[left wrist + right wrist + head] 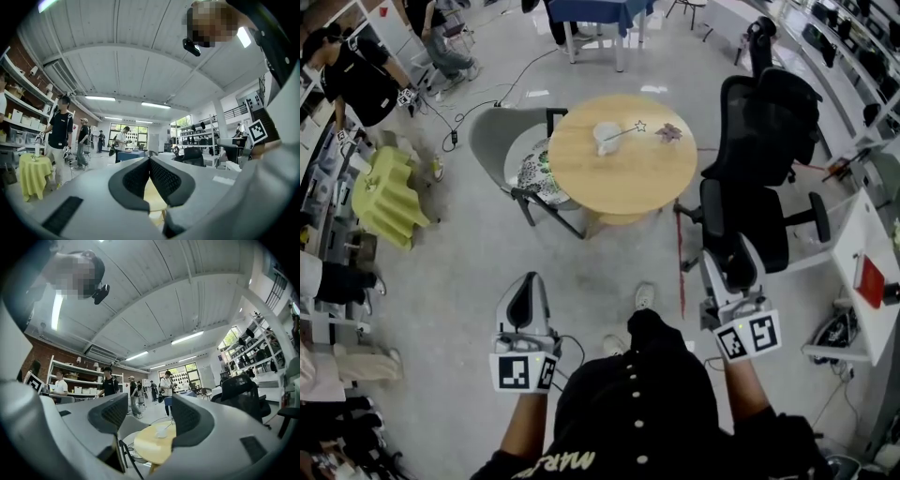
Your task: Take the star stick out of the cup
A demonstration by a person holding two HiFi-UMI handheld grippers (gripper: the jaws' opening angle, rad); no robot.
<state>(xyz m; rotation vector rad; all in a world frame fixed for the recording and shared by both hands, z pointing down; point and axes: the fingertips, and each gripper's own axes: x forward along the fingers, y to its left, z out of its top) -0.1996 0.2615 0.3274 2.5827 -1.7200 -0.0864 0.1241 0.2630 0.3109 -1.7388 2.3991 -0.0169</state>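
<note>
Down by the person's dark shirt (pixel 637 403), the two grippers are being held close to the body. The left gripper (pixel 528 286) is pressing its jaws together, and nothing is sitting between them. The right gripper (pixel 731 272) is holding its jaws wide apart, with only air between them.

The person is standing on the grey floor (pixel 469 281), well apart from the round desk (pixel 623 187). The white cup (pixel 607 137) is standing on the far part of the desk. The star stick (pixel 628 130) is sitting in the cup and leaning out to the right, with its little star hanging over the desk top. A small pink thing (pixel 668 132) is lying just beside the star. A grey chair (pixel 499 131) is standing at the desk's left and a black chair (pixel 769 122) at its right.

So the job is looking like it is only just starting. Nothing is touching the cup or the stick, and the stick is not yet out. I think almost everything is left to do: walking up to the desk, reaching in, closing a gripper on the stick and lifting it out. The wide-apart right gripper is looking the readier one.
</note>
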